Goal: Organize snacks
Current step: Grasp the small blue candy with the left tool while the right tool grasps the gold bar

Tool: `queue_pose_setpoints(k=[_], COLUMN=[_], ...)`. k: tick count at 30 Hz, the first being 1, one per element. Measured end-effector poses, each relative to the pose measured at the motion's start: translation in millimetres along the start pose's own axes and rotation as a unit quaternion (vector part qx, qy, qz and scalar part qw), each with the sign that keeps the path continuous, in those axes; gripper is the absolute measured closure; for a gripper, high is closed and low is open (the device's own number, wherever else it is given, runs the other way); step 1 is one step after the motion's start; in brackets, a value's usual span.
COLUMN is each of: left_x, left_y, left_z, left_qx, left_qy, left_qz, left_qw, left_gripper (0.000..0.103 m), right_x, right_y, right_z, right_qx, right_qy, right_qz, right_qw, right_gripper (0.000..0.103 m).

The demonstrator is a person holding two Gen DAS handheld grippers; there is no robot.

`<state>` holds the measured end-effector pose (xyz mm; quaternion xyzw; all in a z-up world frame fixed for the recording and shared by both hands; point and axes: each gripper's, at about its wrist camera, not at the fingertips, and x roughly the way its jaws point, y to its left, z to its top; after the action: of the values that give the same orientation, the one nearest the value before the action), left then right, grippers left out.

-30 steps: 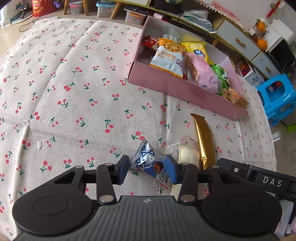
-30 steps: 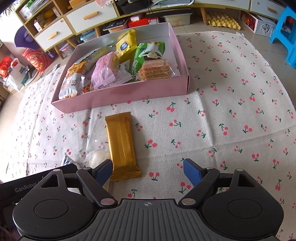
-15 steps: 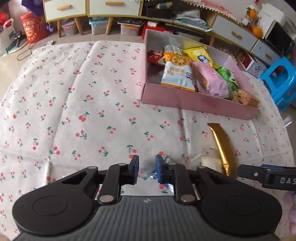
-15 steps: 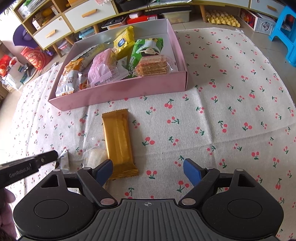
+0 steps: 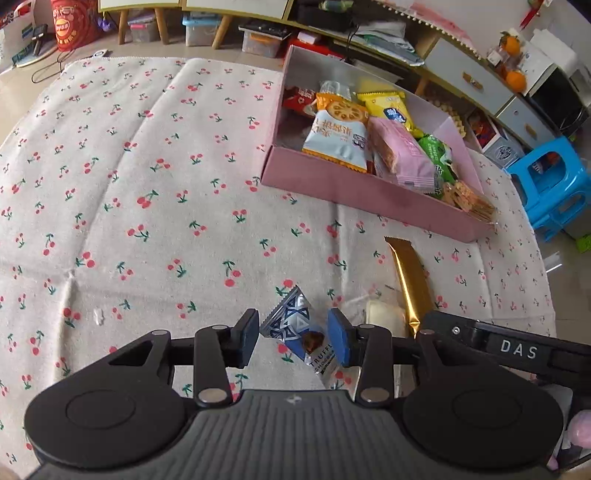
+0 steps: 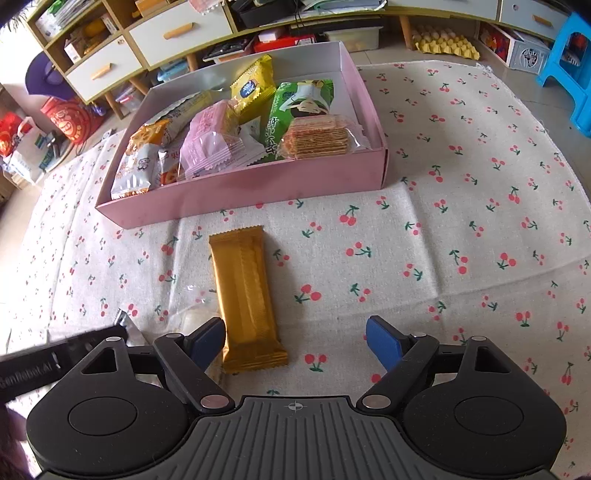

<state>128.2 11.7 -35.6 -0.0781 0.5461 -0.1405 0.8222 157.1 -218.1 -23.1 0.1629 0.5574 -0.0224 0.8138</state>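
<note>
A blue-and-silver truffle chocolate packet (image 5: 299, 332) lies on the cherry-print cloth between the fingers of my left gripper (image 5: 293, 341), which is open around it; the right pad touches it. A gold bar wrapper (image 6: 245, 299) lies in front of the pink box (image 6: 258, 184) that holds several snacks. A clear packet with a white snack (image 5: 380, 314) lies beside the gold bar. My right gripper (image 6: 295, 341) is open and empty, its left finger by the gold bar's near end.
The cloth (image 5: 147, 184) covers the floor. Low cabinets with drawers (image 6: 162, 33) stand behind the box. A blue stool (image 5: 554, 184) stands at the right edge. The other gripper's body (image 5: 509, 347) lies close on my left gripper's right.
My left gripper, nearly shut and raised half a second ago, has opened and come back down around the truffle packet. The right gripper has hardly moved.
</note>
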Motion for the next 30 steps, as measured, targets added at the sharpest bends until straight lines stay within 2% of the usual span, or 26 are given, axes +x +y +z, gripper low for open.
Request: queue_pose_setpoints(k=[5, 11, 17, 19, 22, 24, 26, 28, 30], left_x=[9.2, 10.4, 9.0, 7.5, 3.3, 0.1, -3.7, -6.5, -5.9], left_y=[-6.2, -11.7, -2.0, 2.4, 9.9, 12.7, 14.5, 16.1, 15.9], left_z=[-3.3, -3.6, 3.4, 6.4, 9.5, 10.2, 9.6, 7.3, 5.4], left_qx=[0.000, 0.039, 0.063, 0.067, 0.068, 0.060, 0.044, 0.028, 0.016], left_qy=[0.001, -0.002, 0.011, 0.008, -0.010, -0.015, -0.018, -0.017, -0.015], left_qz=[0.014, 0.024, 0.014, 0.024, 0.059, 0.065, 0.055, 0.041, 0.036], left_qw=[0.9999, 0.9989, 0.9978, 0.9974, 0.9959, 0.9960, 0.9974, 0.9986, 0.9991], left_gripper=[0.065, 0.060, 0.065, 0.067, 0.067, 0.067, 0.065, 0.053, 0.047], right_x=[6.4, 11.4, 14.2, 12.3, 9.3, 6.8, 5.0, 4.4, 6.1], right_y=[9.5, 15.8, -0.9, -7.1, -15.3, -17.0, -15.1, -9.8, -3.8], right_z=[-0.8, -4.0, -1.7, -0.4, 3.0, 5.4, 7.1, 7.1, 6.1], right_qx=[-0.011, -0.043, -0.035, -0.029, -0.014, -0.011, -0.017, -0.032, -0.061], right_qy=[-0.009, -0.014, -0.006, -0.009, -0.011, -0.015, -0.021, -0.025, -0.025], right_qz=[-0.009, -0.036, -0.069, -0.070, -0.057, -0.047, -0.037, -0.025, -0.012], right_qw=[1.000, 0.998, 0.997, 0.997, 0.998, 0.999, 0.999, 0.999, 0.998], right_gripper=[0.018, 0.019, 0.021, 0.021, 0.021, 0.021, 0.021, 0.021, 0.021])
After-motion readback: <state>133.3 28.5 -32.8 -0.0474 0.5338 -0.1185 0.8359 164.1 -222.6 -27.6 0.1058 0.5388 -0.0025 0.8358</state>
